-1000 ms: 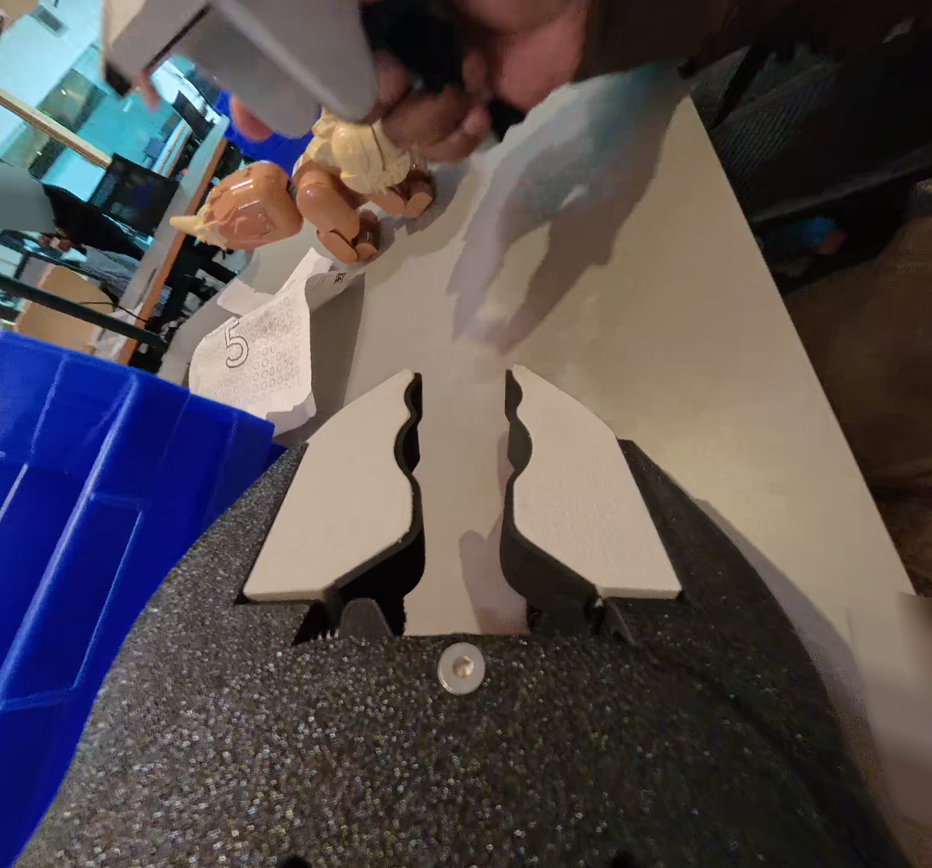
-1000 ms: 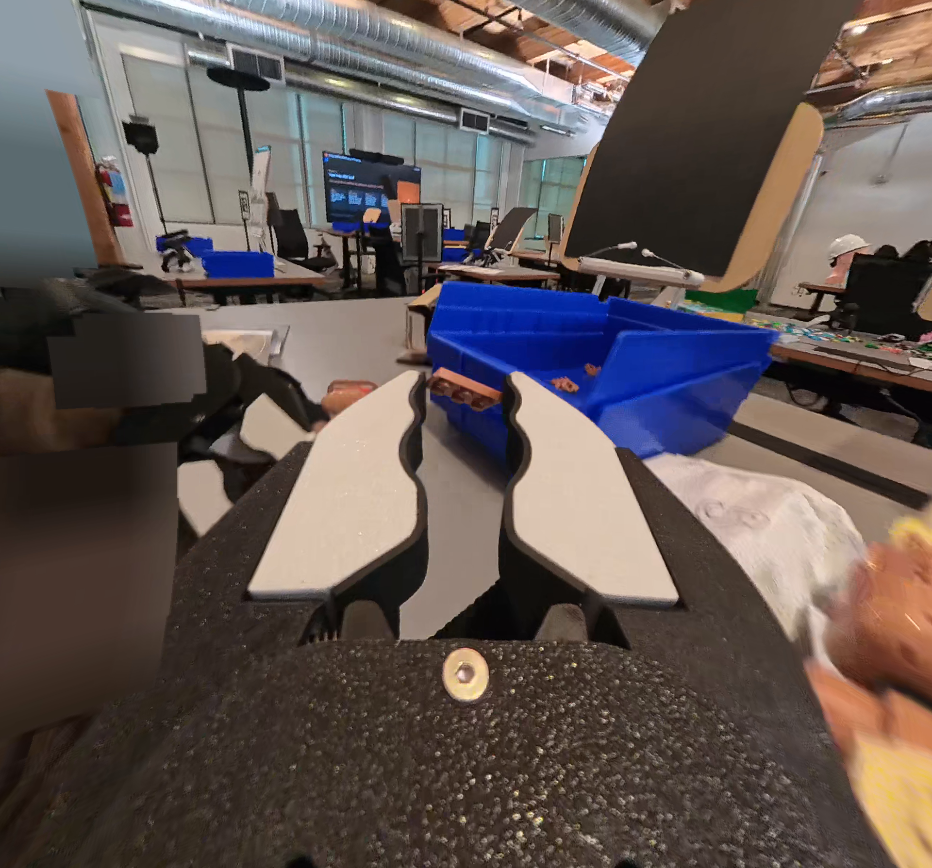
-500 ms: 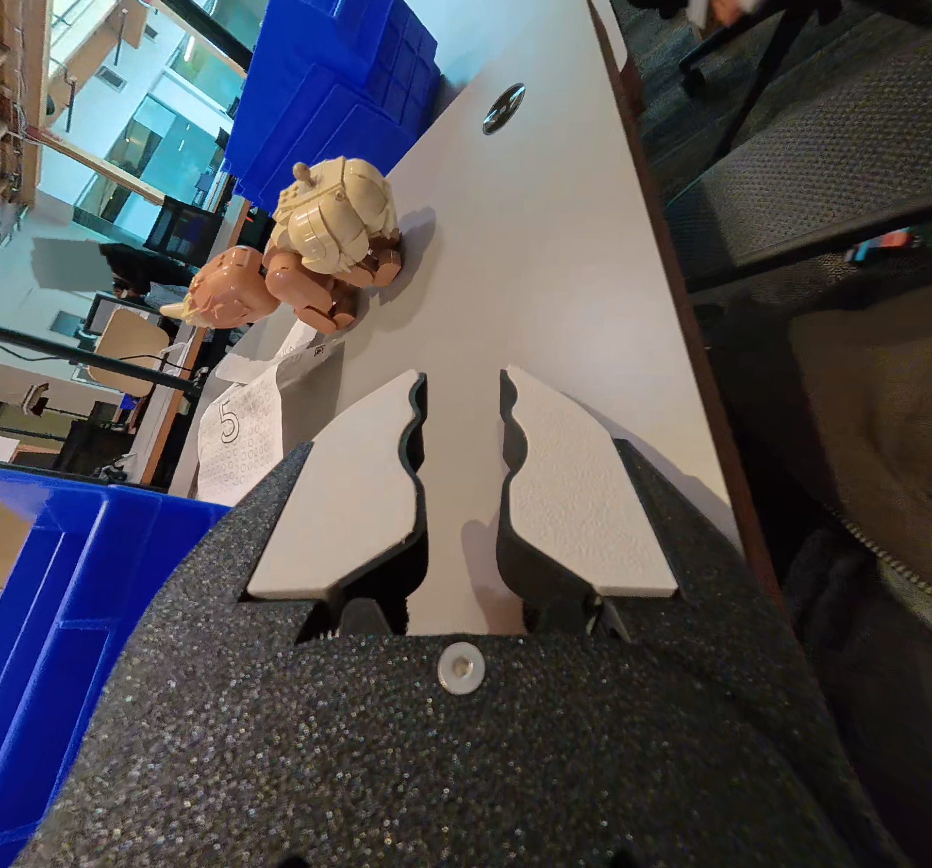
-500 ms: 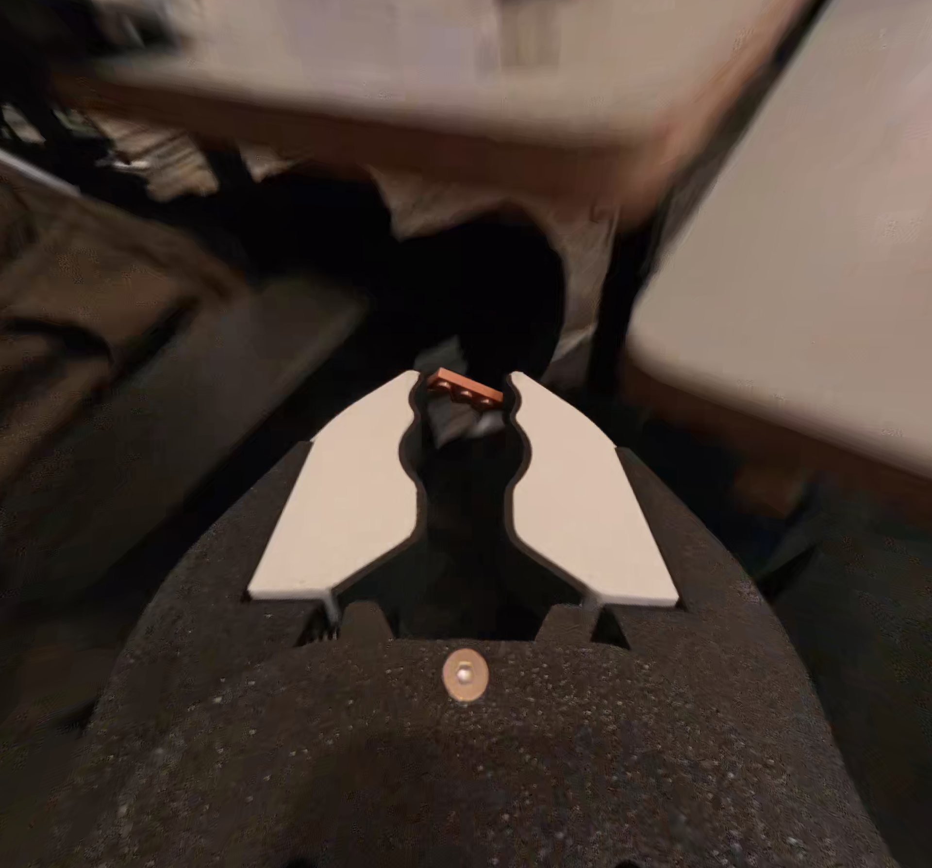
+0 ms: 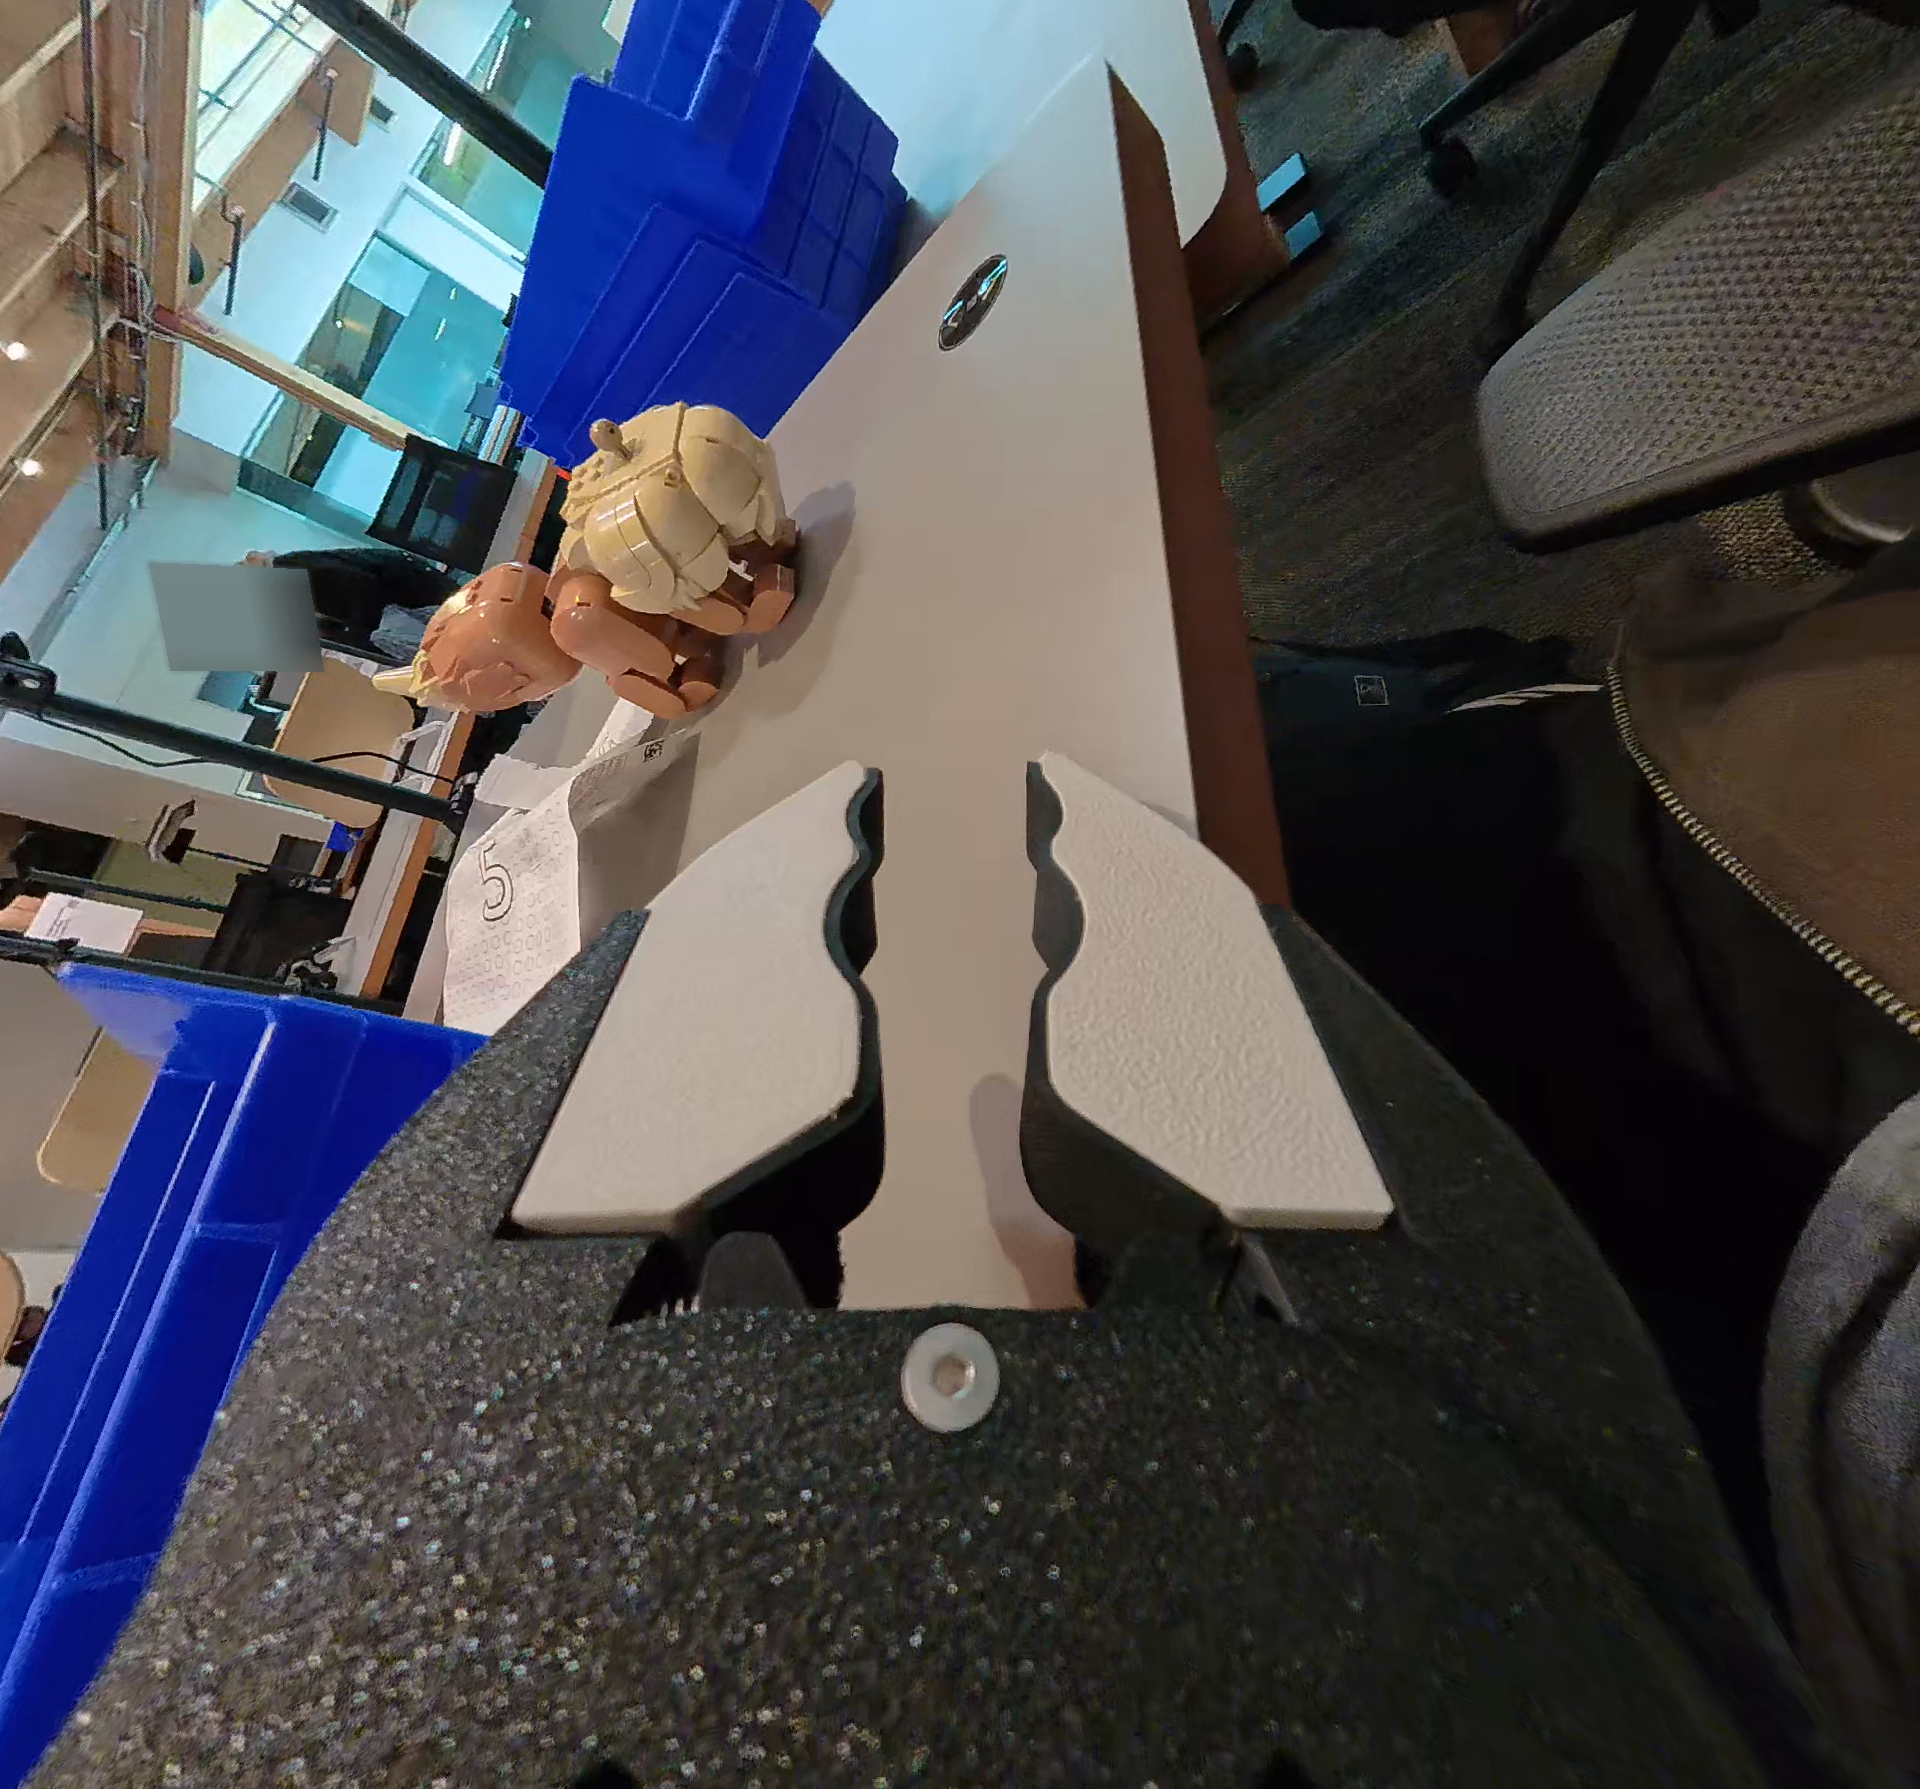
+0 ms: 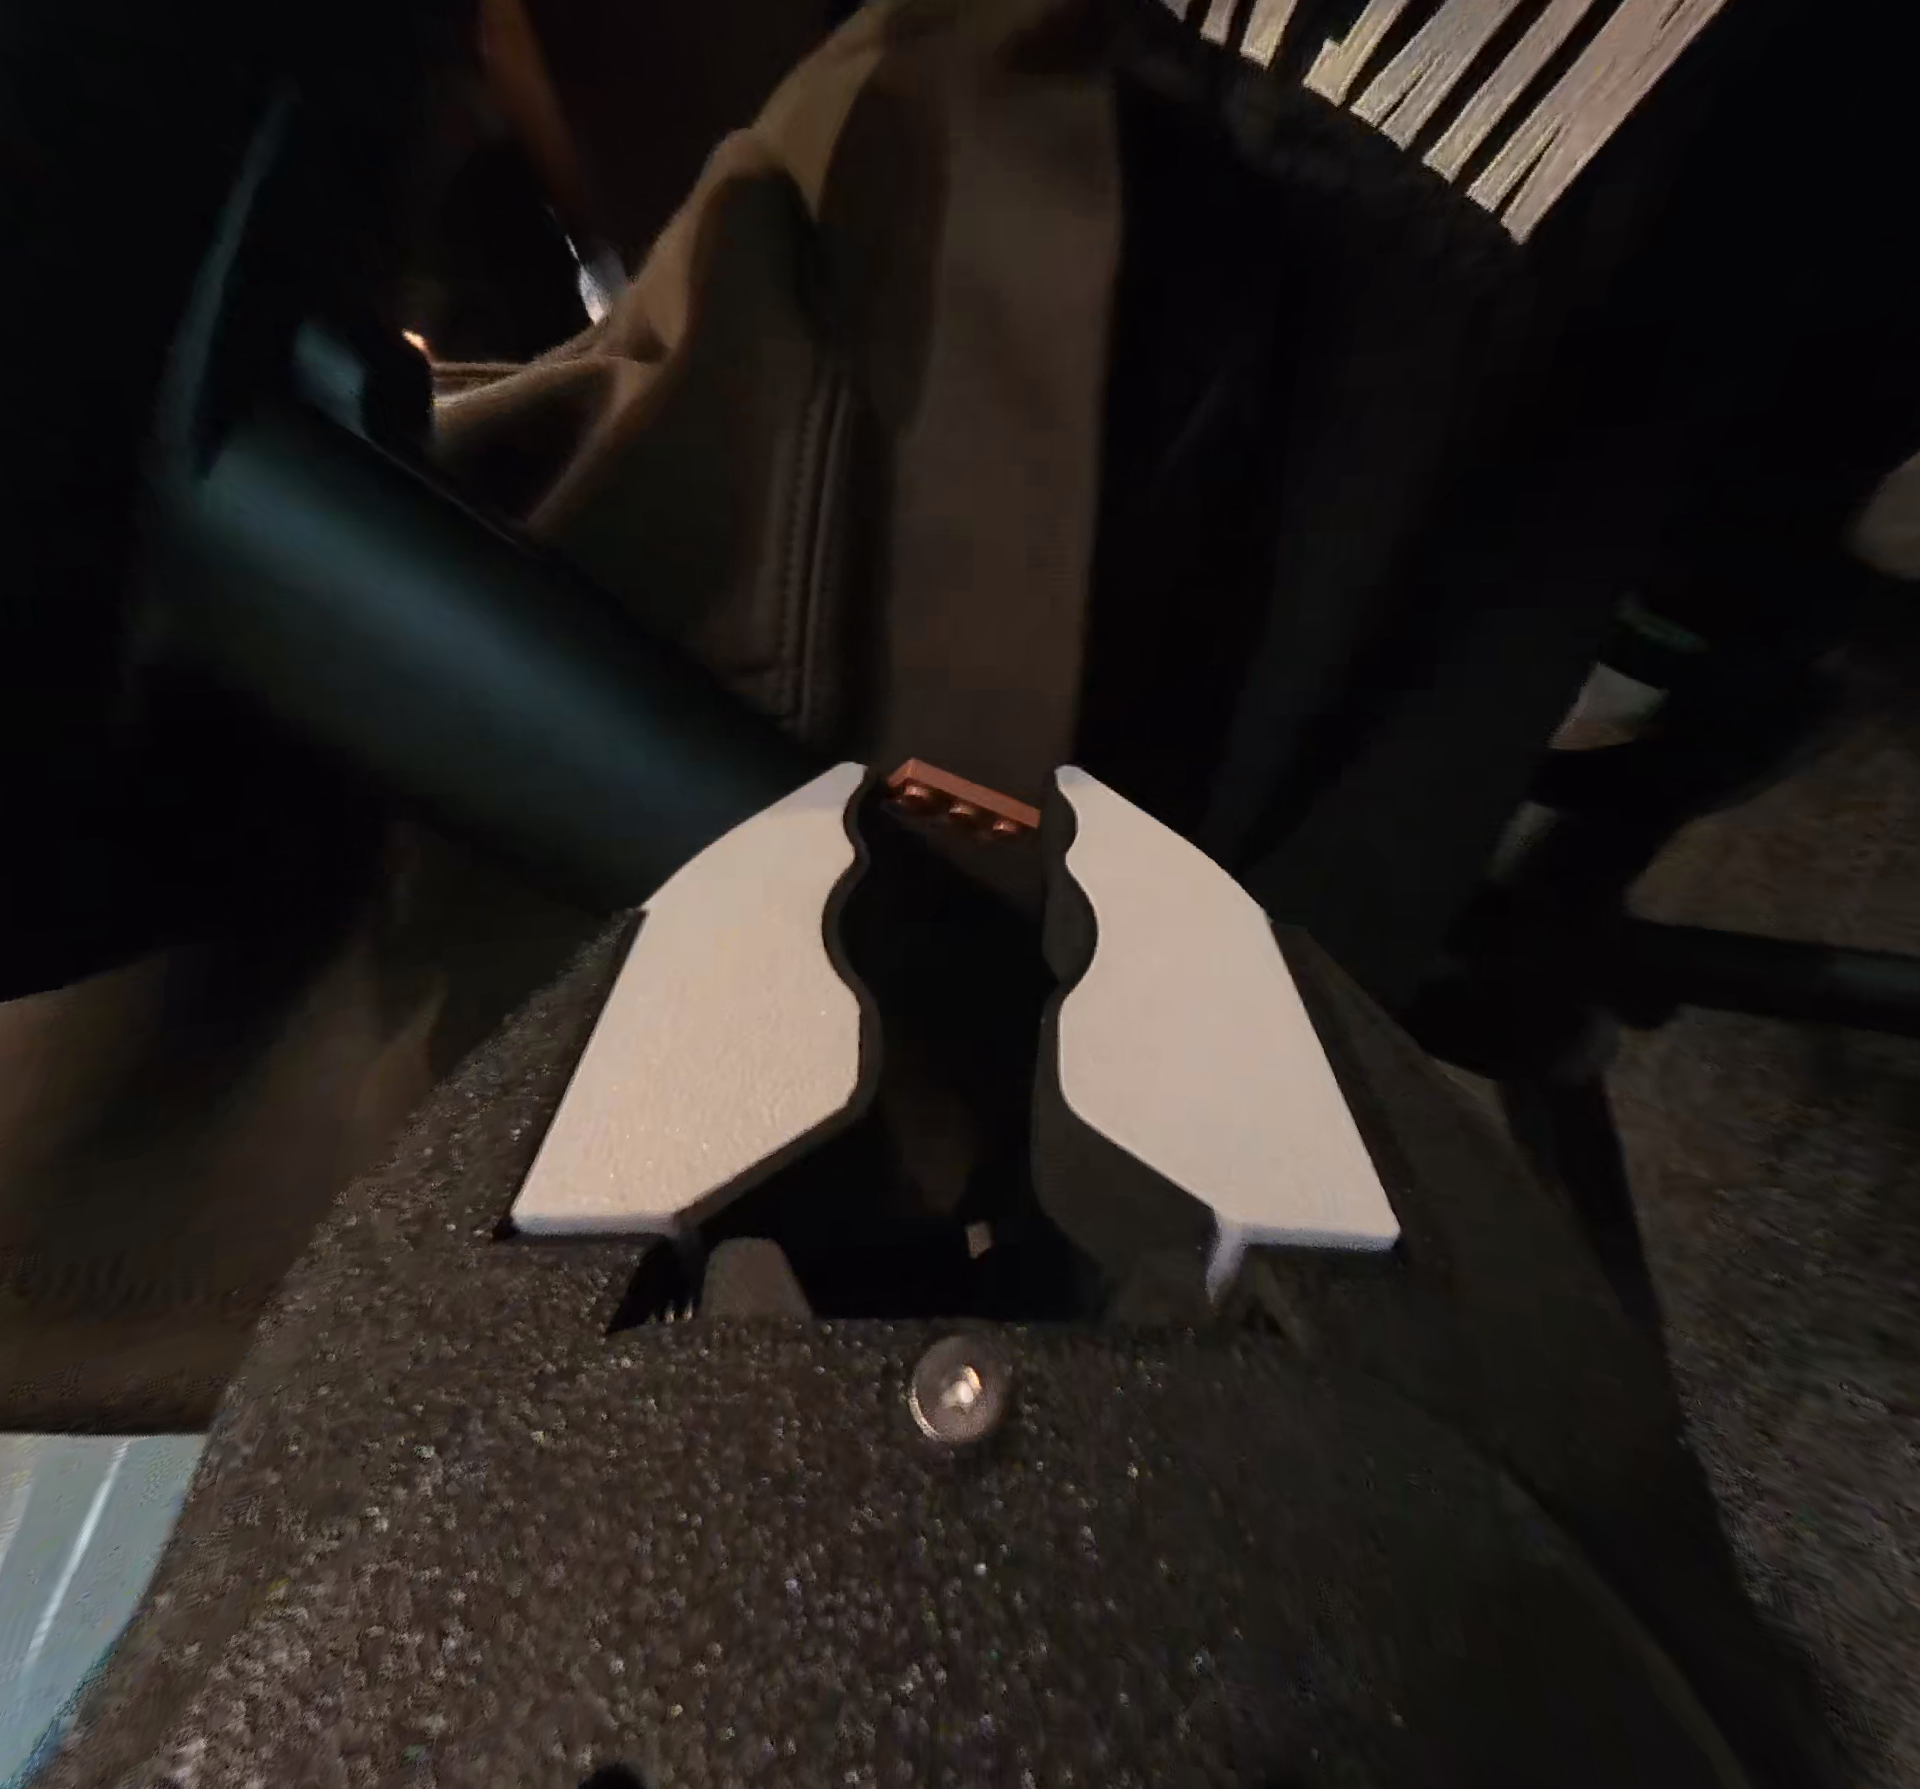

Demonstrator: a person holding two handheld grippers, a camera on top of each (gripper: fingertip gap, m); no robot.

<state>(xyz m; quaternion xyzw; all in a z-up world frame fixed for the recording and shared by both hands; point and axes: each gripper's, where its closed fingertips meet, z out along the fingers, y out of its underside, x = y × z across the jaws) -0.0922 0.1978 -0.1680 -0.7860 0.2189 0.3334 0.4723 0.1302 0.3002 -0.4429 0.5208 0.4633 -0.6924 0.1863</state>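
The left gripper [image 5: 954, 783] hangs over a grey table [image 5: 997, 534] w/ its jaws a narrow gap apart and nothing between them; bare tabletop shows through the gap. Ahead of it, well apart, a brick-built figure [image 5: 634, 555] in cream and tan lies on the table. A printed sheet [image 5: 520, 908] sits near the figure, just left of the gripper's left finger. A blue bin [image 5: 156, 1272] is at the lower left beside the gripper body, and more blue bins [image 5: 707, 212] stand at the table's far end. A mesh chair [image 5: 1704, 368] is off the table edge to the right.

The right gripper [image 6: 961, 789] points away from the table, at brown fabric [image 6: 935, 337] in a dim area (view is dark, somewhat blurred). Its jaws are part closed, pinching a small brown studded plate [image 6: 961, 797] crosswise betw. the fingertips, studs toward the camera. A dark tube [image 6: 436, 659] crosses at the left.
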